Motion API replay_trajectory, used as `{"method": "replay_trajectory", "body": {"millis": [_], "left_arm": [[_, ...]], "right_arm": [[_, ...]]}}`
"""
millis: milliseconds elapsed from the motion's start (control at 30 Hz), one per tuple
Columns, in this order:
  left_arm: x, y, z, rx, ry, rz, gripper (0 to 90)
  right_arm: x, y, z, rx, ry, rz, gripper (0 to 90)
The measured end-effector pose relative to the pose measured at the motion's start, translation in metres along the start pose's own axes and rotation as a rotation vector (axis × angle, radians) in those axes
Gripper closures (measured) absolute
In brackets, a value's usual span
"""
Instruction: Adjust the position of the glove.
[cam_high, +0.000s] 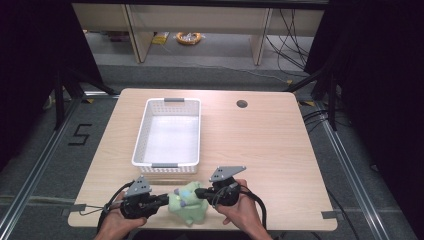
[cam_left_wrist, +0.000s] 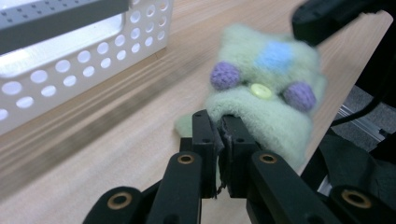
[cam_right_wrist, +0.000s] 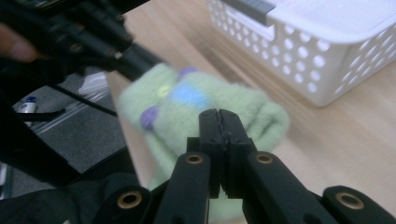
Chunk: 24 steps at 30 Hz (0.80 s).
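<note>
Pale wooden table (cam_high: 260, 150) in a dark-curtained bay: both grippers clamp a soft green toy at the near edge.

The left gripper (cam_left_wrist: 218, 133) pinches the left edge of the fuzzy green plush toy with purple knobs and a blue patch (cam_high: 188, 202); the right gripper (cam_right_wrist: 218, 122) is closed on its right side, its jaws meeting with fabric seemingly nipped between. The hands point inward at each other, low over the table. Likely step: a two-handed lift. Next, raise together and carry it far-left into the white perforated plastic basket (cam_high: 142, 136).
</note>
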<state>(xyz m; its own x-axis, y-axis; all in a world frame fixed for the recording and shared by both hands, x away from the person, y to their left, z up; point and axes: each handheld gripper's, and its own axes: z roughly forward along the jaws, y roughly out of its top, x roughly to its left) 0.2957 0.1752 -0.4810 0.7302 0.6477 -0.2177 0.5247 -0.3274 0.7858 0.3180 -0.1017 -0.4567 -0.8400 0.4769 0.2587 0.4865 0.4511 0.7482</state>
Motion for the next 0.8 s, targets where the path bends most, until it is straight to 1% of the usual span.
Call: {"method": "replay_trajectory", "body": {"millis": [33, 67, 133, 200, 233, 267, 300, 333, 367, 400, 433, 467, 500, 533, 567, 600, 633, 667, 700, 733, 767, 800], "left_arm": [[0.002, 0.001, 0.002, -0.003, -0.006, 0.010, 85.3], [0.002, 0.002, 0.003, 0.004, -0.013, 0.009, 85.3], [0.005, 0.005, 0.004, 0.018, -0.013, 0.018, 85.3], [0.008, 0.007, 0.006, 0.026, -0.035, 0.035, 85.4], [0.009, 0.008, 0.008, 0.020, -0.043, 0.041, 85.3], [0.009, 0.009, 0.008, 0.034, -0.043, 0.050, 85.3], [0.010, 0.009, 0.010, 0.029, -0.052, 0.052, 85.3], [0.010, 0.009, 0.011, 0.041, -0.054, 0.051, 85.3], [0.011, 0.009, 0.013, 0.046, -0.056, 0.055, 85.3], [0.012, 0.009, 0.015, 0.048, -0.061, 0.046, 85.2], [0.013, 0.008, 0.017, 0.053, -0.072, 0.052, 85.1], [0.014, 0.006, 0.018, 0.062, -0.065, 0.057, 84.9], [0.014, 0.005, 0.020, 0.068, -0.066, 0.060, 84.8], [0.015, 0.004, 0.021, 0.078, -0.061, 0.060, 84.7], [0.015, 0.003, 0.022, 0.081, -0.062, 0.047, 84.5], [0.017, 0.003, 0.023, 0.087, -0.060, 0.062, 84.4], [0.018, 0.002, 0.024, 0.097, -0.056, 0.063, 84.4], [0.017, 0.000, 0.026, 0.088, -0.058, 0.024, 84.3], [0.019, 0.000, 0.028, 0.098, -0.062, 0.042, 84.0], [0.019, -0.002, 0.029, 0.098, -0.061, 0.034, 83.6], [0.020, -0.002, 0.030, 0.102, -0.066, 0.030, 83.2], [0.020, -0.002, 0.030, 0.099, -0.060, 0.024, 83.1]], "right_arm": [[0.002, -0.002, 0.000, -0.006, -0.009, -0.013, 89.5], [0.005, -0.005, 0.001, -0.004, -0.004, -0.015, 89.6], [0.010, -0.009, 0.003, -0.005, 0.003, -0.006, 89.6], [0.014, -0.013, 0.004, -0.003, 0.005, -0.009, 89.6], [0.016, -0.014, 0.005, 0.005, 0.006, -0.019, 89.6], [0.019, -0.016, 0.006, 0.005, 0.007, -0.009, 89.6], [0.020, -0.017, 0.006, 0.009, 0.009, -0.018, 89.6], [0.022, -0.018, 0.007, 0.019, 0.025, -0.007, 89.6], [0.023, -0.019, 0.007, 0.013, 0.017, -0.004, 89.6], [0.024, -0.021, 0.008, 0.021, 0.013, -0.015, 89.6], [0.025, -0.022, 0.009, 0.027, 0.014, -0.019, 89.6], [0.026, -0.024, 0.011, 0.026, 0.014, -0.015, 89.6], [0.026, -0.026, 0.012, 0.032, 0.015, -0.013, 89.6], [0.026, -0.027, 0.012, 0.040, 0.017, -0.008, 89.5], [0.026, -0.028, 0.014, 0.033, 0.017, -0.009, 89.5], [0.025, -0.028, 0.014, 0.046, 0.020, -0.019, 89.5], [0.026, -0.029, 0.015, 0.042, 0.021, -0.004, 89.4], [0.026, -0.029, 0.016, 0.049, 0.020, -0.014, 89.4], [0.026, -0.030, 0.017, 0.050, 0.020, -0.023, 89.1], [0.027, -0.030, 0.017, 0.055, 0.005, -0.026, 88.9], [0.027, -0.030, 0.017, 0.065, 0.008, -0.031, 88.7], [0.026, -0.031, 0.018, 0.066, 0.001, -0.031, 88.5]]}}
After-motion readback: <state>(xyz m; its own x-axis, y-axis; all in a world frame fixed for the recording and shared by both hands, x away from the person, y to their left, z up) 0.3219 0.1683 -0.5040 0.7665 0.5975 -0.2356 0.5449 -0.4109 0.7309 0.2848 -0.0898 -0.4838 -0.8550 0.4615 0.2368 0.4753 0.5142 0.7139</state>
